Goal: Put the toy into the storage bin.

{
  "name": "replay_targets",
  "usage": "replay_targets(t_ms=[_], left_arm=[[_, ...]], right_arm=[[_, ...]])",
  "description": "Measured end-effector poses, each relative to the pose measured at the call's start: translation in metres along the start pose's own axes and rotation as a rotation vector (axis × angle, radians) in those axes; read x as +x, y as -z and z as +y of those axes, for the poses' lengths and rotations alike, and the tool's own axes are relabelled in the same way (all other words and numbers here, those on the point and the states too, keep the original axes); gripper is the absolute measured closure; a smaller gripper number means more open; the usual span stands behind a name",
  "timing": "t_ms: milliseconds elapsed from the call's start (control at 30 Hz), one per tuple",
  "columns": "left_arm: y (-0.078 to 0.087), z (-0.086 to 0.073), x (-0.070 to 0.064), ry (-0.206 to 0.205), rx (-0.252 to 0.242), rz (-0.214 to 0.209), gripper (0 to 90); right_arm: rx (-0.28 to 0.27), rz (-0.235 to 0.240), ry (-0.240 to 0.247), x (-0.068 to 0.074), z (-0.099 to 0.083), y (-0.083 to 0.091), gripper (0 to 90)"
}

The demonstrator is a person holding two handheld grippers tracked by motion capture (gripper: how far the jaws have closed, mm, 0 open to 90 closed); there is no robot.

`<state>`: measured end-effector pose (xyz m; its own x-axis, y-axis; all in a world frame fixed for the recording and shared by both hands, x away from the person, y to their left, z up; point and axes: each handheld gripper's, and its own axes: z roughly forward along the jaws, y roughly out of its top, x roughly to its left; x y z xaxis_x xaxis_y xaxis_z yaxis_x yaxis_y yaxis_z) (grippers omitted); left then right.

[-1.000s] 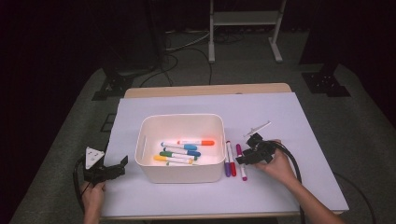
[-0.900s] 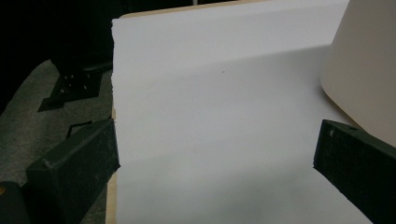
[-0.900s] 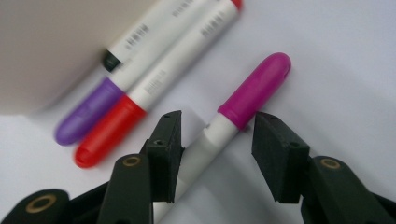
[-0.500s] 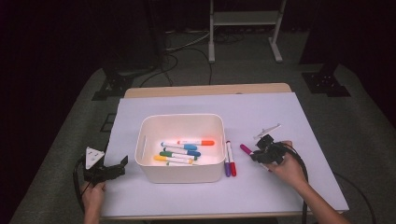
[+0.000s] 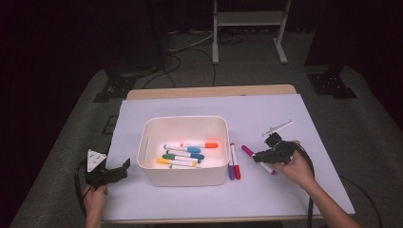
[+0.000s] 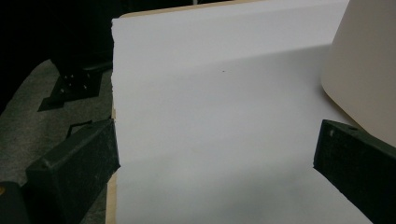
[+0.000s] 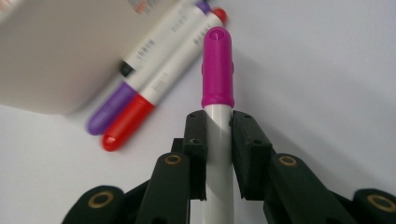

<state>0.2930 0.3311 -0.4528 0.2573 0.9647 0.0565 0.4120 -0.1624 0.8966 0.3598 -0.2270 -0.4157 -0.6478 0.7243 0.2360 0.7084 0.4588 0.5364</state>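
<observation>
My right gripper [image 7: 218,126] is shut on the white barrel of a magenta-capped marker [image 7: 217,65], whose cap sticks out past the jaws. From above, that marker [image 5: 248,151] lies slanted at the right gripper [image 5: 260,156], right of the white bin [image 5: 148,137]. A purple marker [image 5: 230,167] and a red marker [image 5: 235,164] lie side by side on the paper against the bin's right wall. Several coloured markers [image 5: 187,151] rest inside the bin. My left gripper [image 5: 122,169] is open at the table's left edge, with nothing between its jaws [image 6: 215,154].
White paper [image 5: 266,107] covers the wooden table. A thin white stick-like object [image 5: 278,127] lies just beyond the right gripper. The bin's wall [image 6: 364,70] stands right of the left gripper. The table's left edge drops to a grey floor with black stand feet [image 5: 111,88].
The right gripper moved to the right with the magenta marker, drawing it away from the purple and red markers and slanting it. The left gripper stayed still.
</observation>
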Motion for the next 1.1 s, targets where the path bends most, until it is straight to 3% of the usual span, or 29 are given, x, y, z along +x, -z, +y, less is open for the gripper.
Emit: replay_targets(t_ms=[67, 267, 533, 700, 1100], left_arm=[[0.0, 0.0, 0.0, -0.001, 0.001, 0.0, 0.0], [0.0, 0.0, 0.0, 0.0, 0.001, 0.0, 0.0], [0.0, 0.0, 0.0, 0.001, 0.002, 0.0, 0.0], [0.0, 0.0, 0.0, 0.002, 0.001, -0.001, 0.0], [0.0, 0.0, 0.0, 0.0, 0.002, -0.003, 0.0]], right_arm=[[-0.021, 0.044, -0.006, 0.002, 0.005, 0.009, 75.6], [-0.053, 0.114, 0.019, 0.013, 0.019, 0.03, 75.6], [-0.086, 0.181, 0.061, 0.028, 0.041, 0.056, 75.6], [-0.1, 0.198, 0.104, 0.042, 0.058, 0.071, 75.6], [-0.101, 0.278, 0.198, 0.079, 0.096, 0.079, 75.6]])
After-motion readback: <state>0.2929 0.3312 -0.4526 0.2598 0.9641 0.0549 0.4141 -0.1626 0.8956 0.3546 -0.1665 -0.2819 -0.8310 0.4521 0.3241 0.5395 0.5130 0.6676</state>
